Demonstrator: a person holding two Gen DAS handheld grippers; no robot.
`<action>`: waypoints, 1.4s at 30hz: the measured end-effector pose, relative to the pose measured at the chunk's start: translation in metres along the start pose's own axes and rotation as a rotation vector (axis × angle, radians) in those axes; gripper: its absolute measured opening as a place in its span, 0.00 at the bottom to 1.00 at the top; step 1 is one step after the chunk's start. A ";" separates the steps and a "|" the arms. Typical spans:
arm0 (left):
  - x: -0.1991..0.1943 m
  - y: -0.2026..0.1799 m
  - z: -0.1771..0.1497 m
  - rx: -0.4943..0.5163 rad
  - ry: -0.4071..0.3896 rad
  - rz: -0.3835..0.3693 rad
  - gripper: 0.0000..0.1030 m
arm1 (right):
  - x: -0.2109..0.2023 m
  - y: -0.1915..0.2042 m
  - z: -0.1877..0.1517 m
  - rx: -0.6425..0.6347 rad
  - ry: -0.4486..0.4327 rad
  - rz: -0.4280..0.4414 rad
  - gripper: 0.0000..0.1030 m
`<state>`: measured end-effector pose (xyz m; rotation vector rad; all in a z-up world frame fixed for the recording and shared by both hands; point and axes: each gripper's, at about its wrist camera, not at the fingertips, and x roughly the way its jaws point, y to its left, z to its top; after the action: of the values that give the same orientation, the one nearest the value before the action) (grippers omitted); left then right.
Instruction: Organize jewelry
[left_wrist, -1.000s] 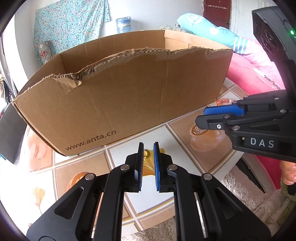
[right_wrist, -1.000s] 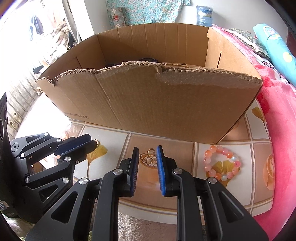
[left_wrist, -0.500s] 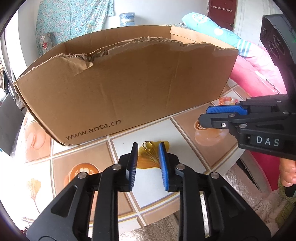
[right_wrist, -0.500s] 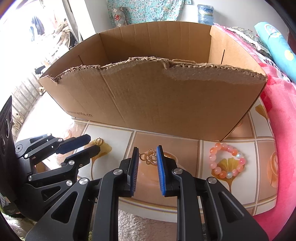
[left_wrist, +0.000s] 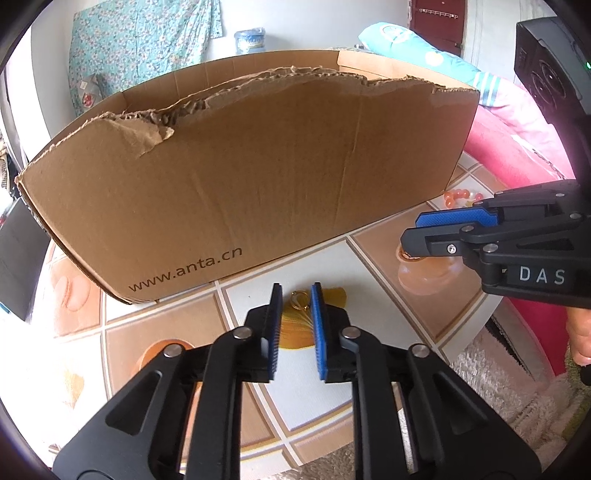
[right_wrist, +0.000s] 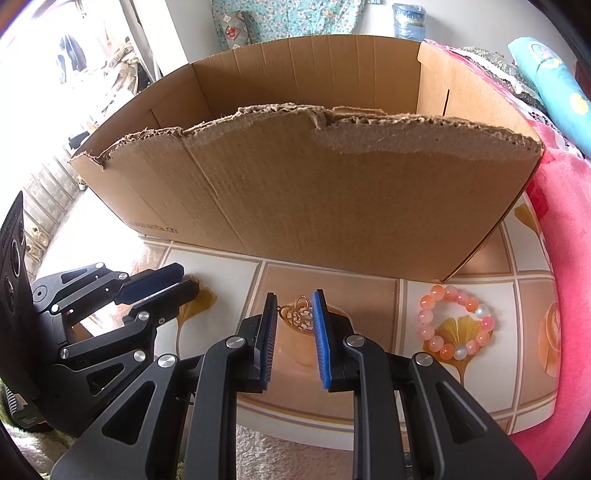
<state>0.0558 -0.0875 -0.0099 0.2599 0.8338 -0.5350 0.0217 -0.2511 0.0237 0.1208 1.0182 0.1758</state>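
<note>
A small gold ring (left_wrist: 300, 299) lies on the tiled tablecloth between the tips of my left gripper (left_wrist: 295, 292). Its jaws are closing, and a gap still shows on both sides of the ring. An ornate gold pendant (right_wrist: 298, 314) lies flat between the blue pads of my right gripper (right_wrist: 294, 295), which stand apart and do not visibly press on it. A pink and orange bead bracelet (right_wrist: 456, 323) rests to the right of it. The left gripper (right_wrist: 186, 277) shows at the left of the right wrist view, and the right gripper (left_wrist: 415, 229) at the right of the left wrist view.
A large torn cardboard box (left_wrist: 258, 184) (right_wrist: 332, 203) stands open-topped just behind both grippers. The table edge (right_wrist: 369, 432) runs near my fingers, with a shaggy rug below. A red and pink blanket (right_wrist: 561, 258) lies at the right.
The left jaws spread wider, then narrowed again around the ring. The box top sits a little lower in both views. The right jaws kept the same gap.
</note>
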 end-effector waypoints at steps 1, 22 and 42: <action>0.000 0.000 0.000 -0.001 0.000 0.001 0.09 | 0.001 0.000 0.000 0.001 0.001 0.001 0.19; 0.000 -0.004 0.004 -0.006 0.012 -0.009 0.04 | -0.001 -0.002 0.002 0.001 -0.004 0.003 0.19; -0.005 0.004 0.003 -0.047 0.010 0.001 0.04 | -0.003 0.003 0.001 -0.001 -0.002 0.004 0.19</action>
<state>0.0577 -0.0838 -0.0042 0.2198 0.8551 -0.5125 0.0211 -0.2488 0.0272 0.1220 1.0161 0.1796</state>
